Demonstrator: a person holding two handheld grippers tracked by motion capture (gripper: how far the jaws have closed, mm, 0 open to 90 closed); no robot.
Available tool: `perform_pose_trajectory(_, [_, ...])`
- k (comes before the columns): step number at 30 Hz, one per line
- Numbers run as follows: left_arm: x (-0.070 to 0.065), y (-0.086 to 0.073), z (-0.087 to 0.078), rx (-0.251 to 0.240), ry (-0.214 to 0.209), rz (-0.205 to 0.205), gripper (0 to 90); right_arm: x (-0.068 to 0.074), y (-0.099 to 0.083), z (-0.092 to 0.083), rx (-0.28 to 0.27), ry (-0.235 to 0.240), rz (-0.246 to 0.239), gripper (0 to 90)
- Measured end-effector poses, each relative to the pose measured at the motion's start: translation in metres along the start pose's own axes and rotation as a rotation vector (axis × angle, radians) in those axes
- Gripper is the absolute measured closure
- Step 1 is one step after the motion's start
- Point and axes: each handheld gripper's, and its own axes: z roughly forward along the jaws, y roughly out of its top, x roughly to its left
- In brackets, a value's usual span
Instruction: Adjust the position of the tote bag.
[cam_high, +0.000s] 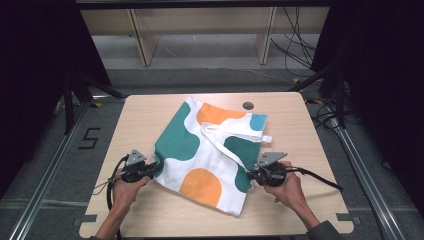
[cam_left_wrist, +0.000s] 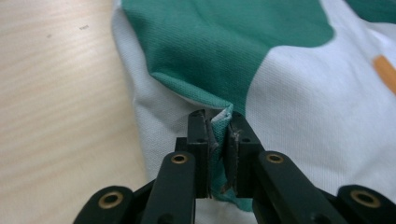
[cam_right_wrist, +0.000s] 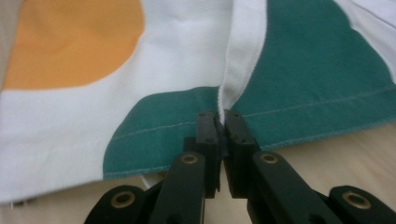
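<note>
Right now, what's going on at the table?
A person is working a patterned tote bag lying flat on the wooden table, a gripper in each hand. The left gripper has pinched a fold of fabric at the bag's left edge. The right gripper is shut on the hem at the bag's right edge. Nothing is lifted yet.

White tote bag (cam_high: 205, 150), teal-orange-blue blobs

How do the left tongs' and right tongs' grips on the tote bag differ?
The left tongs pinch a bunched fold at the tote bag's left edge, in green print; the right tongs pinch the hemmed right edge where a white strap meets green. In the left gripper view the cloth puckers up between the pads; in the right gripper view it lies flatter. Both are shut on the bag, low over the table.
</note>
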Motion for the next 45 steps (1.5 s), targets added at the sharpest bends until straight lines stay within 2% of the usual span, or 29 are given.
perform_pose_trajectory(7, [0.022, 0.024, 0.035, -0.010, 0.035, -0.027, 79.1, 0.038, 0.001, 0.003, 0.011, 0.067, -0.038, 86.6])
perform_pose_trajectory(9, [0.028, 0.030, 0.048, -0.021, 0.038, -0.058, 78.5, 0.043, 0.002, 0.004, 0.006, 0.075, -0.047, 86.5])
perform_pose_trajectory(13, [0.036, 0.036, 0.069, -0.026, 0.049, -0.076, 77.0, 0.058, 0.008, 0.012, 0.004, 0.114, -0.065, 86.1])
perform_pose_trajectory(14, [0.038, 0.038, 0.076, -0.065, 0.050, -0.110, 76.7, 0.064, 0.011, 0.018, -0.003, 0.122, -0.090, 86.0])
perform_pose_trajectory(17, [0.042, 0.040, 0.076, -0.070, 0.044, -0.113, 74.2, 0.067, 0.014, 0.020, 0.010, 0.145, -0.082, 85.5])
perform_pose_trajectory(19, [0.045, 0.039, 0.069, -0.083, 0.038, -0.140, 65.1, 0.067, 0.016, 0.018, -0.001, 0.156, -0.069, 80.0])
perform_pose_trajectory(20, [0.047, 0.036, 0.061, -0.078, 0.033, -0.184, 61.2, 0.064, 0.016, 0.016, -0.011, 0.162, -0.062, 76.6])
perform_pose_trajectory(21, [0.047, 0.036, 0.061, -0.078, 0.033, -0.184, 58.2, 0.060, 0.017, 0.012, -0.012, 0.161, -0.063, 73.0])
perform_pose_trajectory(22, [0.045, 0.033, 0.047, -0.064, 0.043, -0.204, 52.8, 0.054, 0.018, 0.007, -0.050, 0.151, -0.049, 65.8])
perform_pose_trajectory(23, [0.045, 0.033, 0.047, -0.064, 0.043, -0.204, 46.8, 0.054, 0.018, 0.007, -0.050, 0.151, -0.049, 65.8])
perform_pose_trajectory(24, [0.042, 0.031, 0.031, -0.054, 0.057, -0.208, 41.9, 0.039, 0.019, -0.007, -0.080, 0.159, -0.016, 56.3])
perform_pose_trajectory(25, [0.042, 0.031, 0.031, -0.054, 0.057, -0.208, 39.7, 0.039, 0.019, -0.007, -0.080, 0.159, -0.016, 56.3])
perform_pose_trajectory(26, [0.037, 0.030, 0.021, -0.070, 0.042, -0.217, 39.7, 0.030, 0.019, -0.015, -0.118, 0.138, 0.013, 54.2])
perform_pose_trajectory(27, [0.033, 0.028, 0.013, -0.073, 0.034, -0.226, 36.0, 0.017, 0.017, -0.026, -0.155, 0.104, 0.047, 52.6])
perform_pose_trajectory(28, [0.023, 0.023, 0.002, -0.057, 0.030, -0.232, 33.6, -0.002, 0.014, -0.040, -0.181, 0.020, 0.094, 50.9])
perform_pose_trajectory(29, [0.023, 0.023, 0.002, -0.057, 0.030, -0.232, 31.7, -0.002, 0.014, -0.040, -0.181, 0.020, 0.094, 50.9])
perform_pose_trajectory(30, [0.015, 0.018, -0.004, -0.050, 0.025, -0.233, 31.7, -0.009, 0.013, -0.045, -0.169, -0.015, 0.111, 50.4])
perform_pose_trajectory(31, [0.010, 0.015, -0.007, -0.046, 0.011, -0.228, 28.8, -0.031, 0.008, -0.050, -0.154, -0.124, 0.132, 48.2])
perform_pose_trajectory(32, [0.003, 0.010, -0.011, -0.044, -0.002, -0.230, 27.9, -0.043, 0.004, -0.052, -0.135, -0.163, 0.145, 46.9])
perform_pose_trajectory(33, [-0.006, 0.005, -0.014, -0.038, -0.033, -0.245, 27.9, -0.043, 0.004, -0.052, -0.135, -0.163, 0.145, 46.9])
perform_pose_trajectory(34, [-0.011, 0.003, -0.015, -0.038, -0.045, -0.244, 26.2, -0.064, -0.001, -0.051, -0.102, -0.223, 0.209, 42.1])
perform_pose_trajectory(35, [-0.016, 0.000, -0.017, -0.038, -0.060, -0.249, 26.2, -0.064, -0.001, -0.051, -0.102, -0.223, 0.209, 42.1])
perform_pose_trajectory(36, [-0.024, -0.004, -0.018, -0.033, -0.071, -0.251, 24.5, -0.086, -0.007, -0.048, -0.075, -0.291, 0.236, 39.9])
perform_pose_trajectory(37, [-0.028, -0.006, -0.018, -0.029, -0.074, -0.261, 24.5, -0.086, -0.007, -0.048, -0.075, -0.291, 0.236, 39.9])
perform_pose_trajectory(38, [-0.034, -0.009, -0.018, -0.021, -0.085, -0.252, 23.4, -0.092, -0.008, -0.048, -0.055, -0.299, 0.274, 38.8])
perform_pose_trajectory(40, [-0.042, -0.013, -0.018, -0.012, -0.104, -0.268, 21.8, -0.117, -0.014, -0.043, -0.026, -0.313, 0.308, 35.6])
perform_pose_trajectory(41, [-0.042, -0.013, -0.018, -0.012, -0.104, -0.268, 21.7, -0.117, -0.014, -0.043, -0.026, -0.313, 0.308, 35.6])
perform_pose_trajectory(42, [-0.047, -0.017, -0.016, -0.004, -0.102, -0.270, 21.6, -0.127, -0.015, -0.038, -0.013, -0.291, 0.351, 36.5])
perform_pose_trajectory(45, [-0.049, -0.020, -0.013, 0.016, -0.104, -0.278, 21.6, -0.137, -0.018, -0.030, 0.006, -0.281, 0.333, 35.4])
